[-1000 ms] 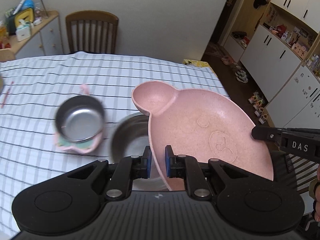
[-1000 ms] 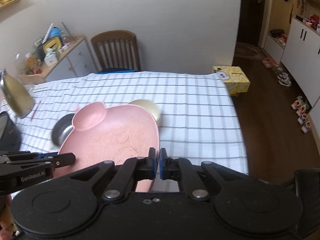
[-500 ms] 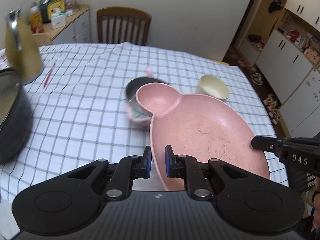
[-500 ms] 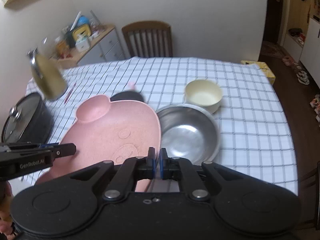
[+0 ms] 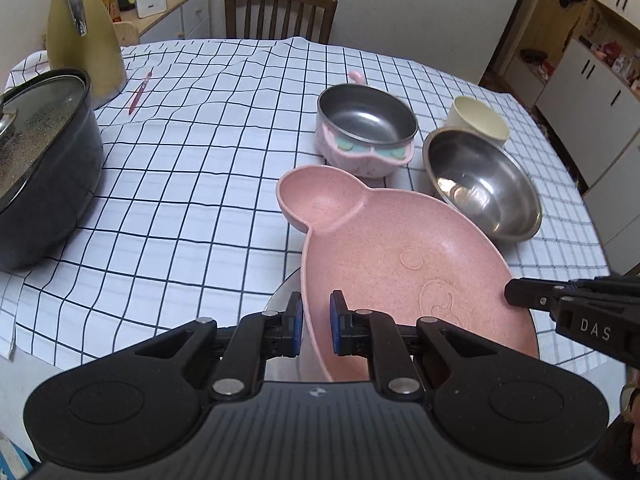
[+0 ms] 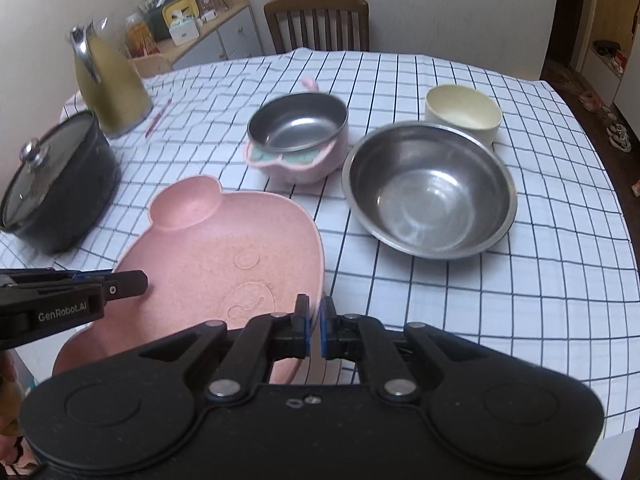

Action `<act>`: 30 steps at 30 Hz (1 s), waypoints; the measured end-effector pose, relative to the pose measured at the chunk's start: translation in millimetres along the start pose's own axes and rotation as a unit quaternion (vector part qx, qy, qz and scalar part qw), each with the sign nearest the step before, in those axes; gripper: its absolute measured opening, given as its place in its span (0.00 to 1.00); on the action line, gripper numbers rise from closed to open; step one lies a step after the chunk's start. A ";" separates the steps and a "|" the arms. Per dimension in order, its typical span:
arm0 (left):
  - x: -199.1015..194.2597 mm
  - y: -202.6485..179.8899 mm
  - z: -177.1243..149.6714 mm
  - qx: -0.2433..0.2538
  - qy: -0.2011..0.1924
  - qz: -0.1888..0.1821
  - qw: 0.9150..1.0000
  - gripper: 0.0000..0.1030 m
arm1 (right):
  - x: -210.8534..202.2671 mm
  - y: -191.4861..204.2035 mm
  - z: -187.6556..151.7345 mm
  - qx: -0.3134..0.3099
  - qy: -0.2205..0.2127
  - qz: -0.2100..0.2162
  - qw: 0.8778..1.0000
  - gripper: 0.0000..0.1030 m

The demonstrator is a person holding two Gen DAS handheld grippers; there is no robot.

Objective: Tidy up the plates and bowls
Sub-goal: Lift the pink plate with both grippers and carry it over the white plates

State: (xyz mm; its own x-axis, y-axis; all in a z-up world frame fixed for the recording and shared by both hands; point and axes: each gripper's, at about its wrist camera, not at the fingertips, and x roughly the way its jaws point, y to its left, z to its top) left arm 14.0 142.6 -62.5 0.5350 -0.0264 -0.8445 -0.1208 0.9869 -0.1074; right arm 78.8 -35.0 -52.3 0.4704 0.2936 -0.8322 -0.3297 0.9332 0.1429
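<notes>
A pink bear-shaped plate (image 5: 400, 256) is held by both grippers near the table's front edge. My left gripper (image 5: 316, 324) is shut on its left rim; my right gripper (image 6: 314, 330) is shut on its right rim (image 6: 316, 256). A clear plate edge (image 5: 280, 292) shows under it. Behind stand a large steel bowl (image 6: 428, 192), a steel bowl in a pink holder (image 6: 298, 132) and a cream bowl (image 6: 464, 112). They also show in the left wrist view: the steel bowl (image 5: 484, 184), the pink-holder bowl (image 5: 366, 124), the cream bowl (image 5: 478, 120).
A black lidded pot (image 5: 40, 168) sits at the left on the checked tablecloth (image 5: 192, 184), with a yellow-green jug (image 5: 82, 40) and a red pen (image 5: 138, 94) behind it. A wooden chair (image 5: 280, 12) stands at the far side.
Both grippers have carried the pink plate back and lower toward the table's front edge. The bowls now lie farther ahead and the pot has come into full view.
</notes>
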 end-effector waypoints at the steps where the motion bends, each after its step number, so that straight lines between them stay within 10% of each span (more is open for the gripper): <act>1: 1.4 1.0 -2.5 0.003 0.001 0.000 1.000 0.12 | 3.0 1.6 -3.6 0.000 0.001 0.000 1.000 0.06; 30: 32.9 17.0 -36.7 0.008 0.020 0.013 1.000 0.12 | 41.4 13.4 -45.1 -0.002 0.023 0.001 1.000 0.06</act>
State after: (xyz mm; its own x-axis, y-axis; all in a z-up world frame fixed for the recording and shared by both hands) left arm -1.1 152.6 -111.4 0.4970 -0.0064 -0.8677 -0.1215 0.9896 -0.0770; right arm 56.9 -19.6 -109.0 0.4322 0.2854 -0.8554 -0.3342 0.9317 0.1420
